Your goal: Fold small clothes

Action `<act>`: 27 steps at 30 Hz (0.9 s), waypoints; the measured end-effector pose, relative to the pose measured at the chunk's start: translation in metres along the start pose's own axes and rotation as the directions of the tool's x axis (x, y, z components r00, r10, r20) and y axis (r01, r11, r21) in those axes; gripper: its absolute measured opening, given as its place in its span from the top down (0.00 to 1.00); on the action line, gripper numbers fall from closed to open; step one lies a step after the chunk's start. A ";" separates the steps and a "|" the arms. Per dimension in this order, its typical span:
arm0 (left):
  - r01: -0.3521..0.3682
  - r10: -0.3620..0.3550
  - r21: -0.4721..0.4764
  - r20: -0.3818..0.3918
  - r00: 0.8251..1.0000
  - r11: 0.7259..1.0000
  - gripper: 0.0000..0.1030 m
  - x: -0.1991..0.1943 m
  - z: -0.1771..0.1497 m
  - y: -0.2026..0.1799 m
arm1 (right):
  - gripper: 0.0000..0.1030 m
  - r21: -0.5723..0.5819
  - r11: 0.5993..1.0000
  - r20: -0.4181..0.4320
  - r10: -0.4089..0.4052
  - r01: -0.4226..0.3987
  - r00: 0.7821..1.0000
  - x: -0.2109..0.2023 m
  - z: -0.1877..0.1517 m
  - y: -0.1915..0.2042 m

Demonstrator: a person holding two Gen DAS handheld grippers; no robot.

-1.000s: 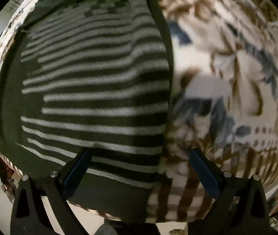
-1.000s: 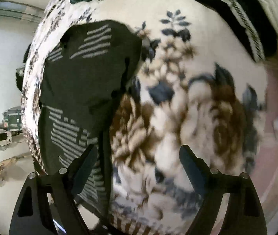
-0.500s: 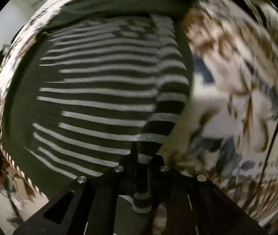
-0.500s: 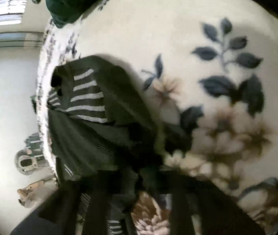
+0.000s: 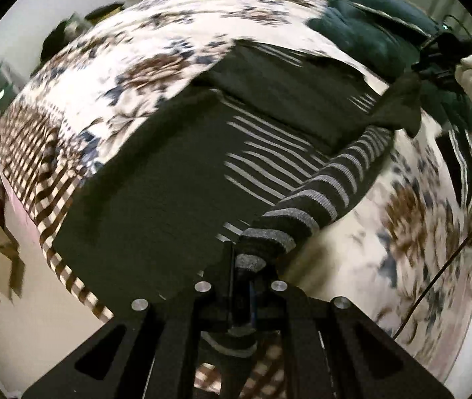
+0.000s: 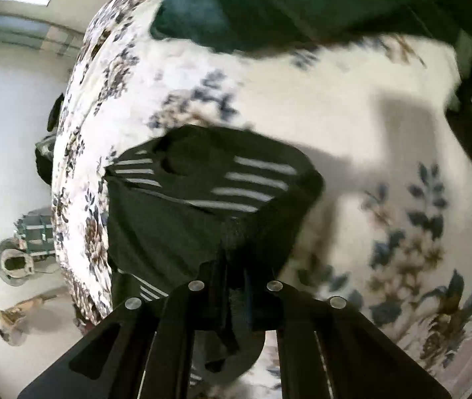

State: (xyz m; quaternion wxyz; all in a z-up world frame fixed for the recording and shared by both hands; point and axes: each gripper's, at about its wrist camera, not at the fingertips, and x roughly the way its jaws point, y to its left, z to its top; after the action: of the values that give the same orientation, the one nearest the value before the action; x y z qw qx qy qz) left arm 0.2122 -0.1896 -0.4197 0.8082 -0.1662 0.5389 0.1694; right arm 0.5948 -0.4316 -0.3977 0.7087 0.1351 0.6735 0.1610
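A dark striped garment [image 5: 176,173] lies on a floral blanket [image 5: 156,60] on a bed. My left gripper [image 5: 245,266] is shut on the garment's striped right edge and lifts it off the blanket. The right gripper [image 5: 435,66] shows at the upper right of the left wrist view, holding the far corner of the same edge. In the right wrist view the right gripper [image 6: 236,266] is shut on the garment [image 6: 209,199], which hangs lifted above the blanket [image 6: 368,166].
A dark green cloth pile [image 5: 368,26] lies at the far end of the bed; it also shows in the right wrist view [image 6: 302,3]. Another dark striped cloth [image 5: 458,159] lies at right. The bed edge and floor [image 5: 20,316] are at left. A cable [image 5: 451,256] hangs at right.
Both grippers were open above the flat garment; they have closed on its right edge and lifted it, drawing the edge up off the blanket.
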 end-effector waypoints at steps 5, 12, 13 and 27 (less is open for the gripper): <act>0.054 -0.059 -0.116 -0.042 0.997 0.992 0.96 0.029 0.025 0.068 | 0.93 -0.078 0.996 0.016 -0.053 0.054 0.998 0.022 0.034 0.095; 0.123 -0.138 -0.167 -0.085 0.987 0.978 0.96 0.052 0.047 0.126 | 0.93 -0.103 0.982 -0.007 -0.160 0.159 0.987 0.103 0.064 0.194; 0.133 -0.150 -0.176 -0.088 0.985 0.975 0.96 0.051 0.050 0.135 | 0.93 -0.108 0.981 -0.011 -0.164 0.162 0.986 0.112 0.066 0.203; 0.194 -0.274 -0.360 -0.187 0.943 0.913 0.89 0.106 0.052 0.233 | 0.89 -0.234 0.936 -0.113 -0.295 0.263 0.949 0.279 0.087 0.343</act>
State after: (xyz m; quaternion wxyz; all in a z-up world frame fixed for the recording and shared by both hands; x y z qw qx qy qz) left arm 0.1870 0.0507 -0.5193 0.7134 -0.3841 0.5693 0.1395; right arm 0.6774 -0.0023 -0.5074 0.6833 -0.0520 0.7146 0.1405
